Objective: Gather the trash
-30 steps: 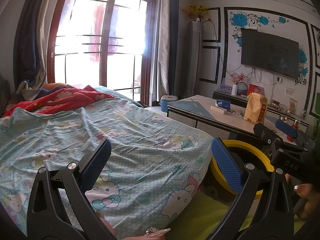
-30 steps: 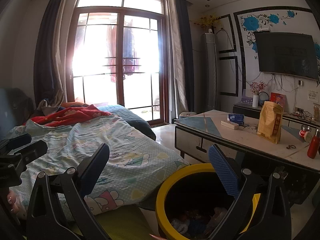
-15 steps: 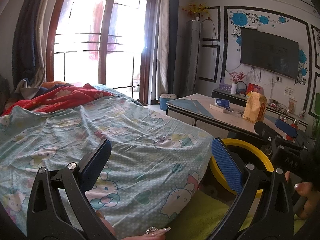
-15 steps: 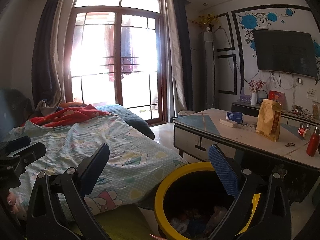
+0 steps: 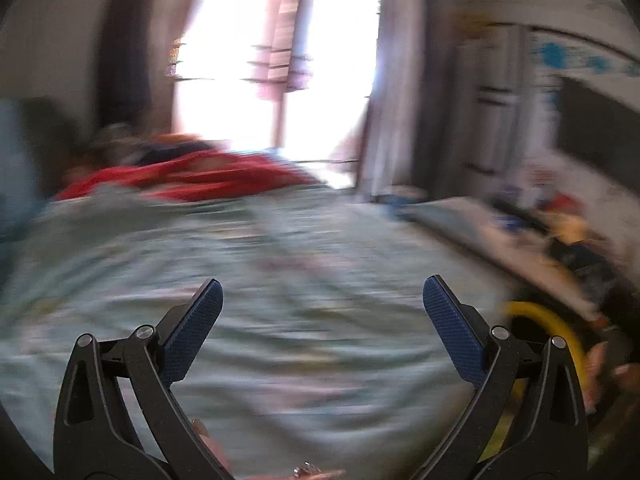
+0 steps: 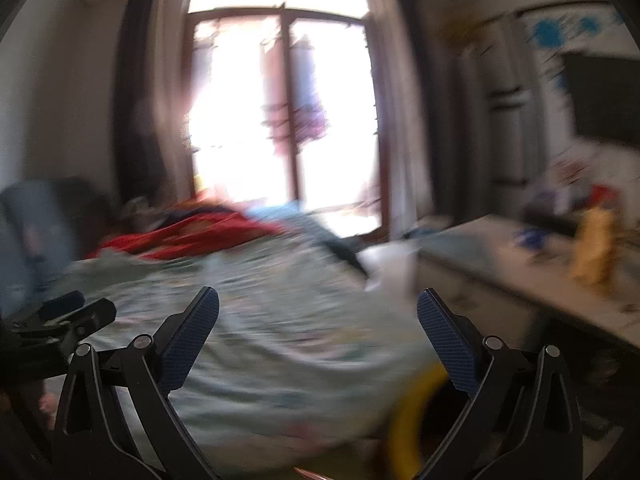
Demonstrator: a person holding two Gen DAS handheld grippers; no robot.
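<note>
Both views were heavily motion-blurred. The left tongs (image 5: 322,300) were held wide apart with nothing between the blue pads (image 5: 192,336), above the pale green bedspread (image 5: 304,272). The right tongs (image 6: 318,312) were likewise spread apart and empty, also over the bedspread (image 6: 280,320).

The yellow-rimmed trash bin (image 5: 556,332) was seen only as a blurred yellow arc at the lower right of the left view, just outside the right-hand finger of the left tongs, off the bed's near right corner. In the right view the bin (image 6: 412,420) was seen low, just inside the right-hand finger of the right tongs, below the pads, beside the bed's edge. Its contents could not be made out. No loose trash could be told apart on the bed through the blur.

A red blanket (image 5: 192,176) was bunched at the bed's far end, in front of the bright window (image 5: 280,60). The low surface (image 6: 532,276) was seen along the right, with a yellowish bag (image 6: 592,252) standing on it near its far edge. The left tongs' dark tip (image 6: 76,316) was visible at the left edge of the right view. A fingertip (image 5: 204,432) was seen at the bottom of the left view.
</note>
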